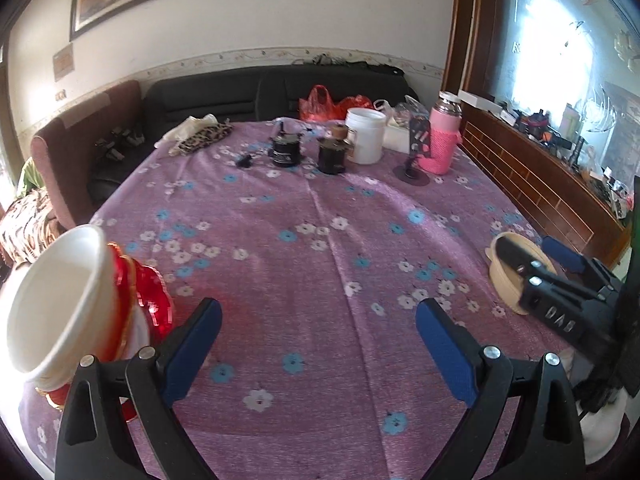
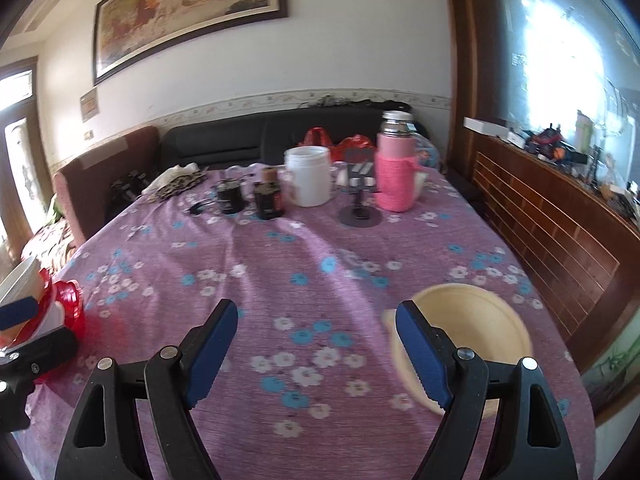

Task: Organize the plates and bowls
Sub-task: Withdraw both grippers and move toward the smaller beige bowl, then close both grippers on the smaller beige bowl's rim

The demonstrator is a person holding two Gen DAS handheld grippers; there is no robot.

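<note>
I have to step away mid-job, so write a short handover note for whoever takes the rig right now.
Left gripper: open, empty, over bare cloth.
Right gripper: open, empty, its right finger at the cream bowl's near rim.
Cream bowl sits alone, upright, at the table's right edge.
White bowl lies tilted on the red plates at the left edge.
Done: nothing clearly stacked yet.
Left: probably bring the cream bowl over to that pile and straighten it.

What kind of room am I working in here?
Most likely a home living or dining room: a table under a purple flowered tablecloth, a dark sofa behind it, and a framed painting on the wall.
</note>
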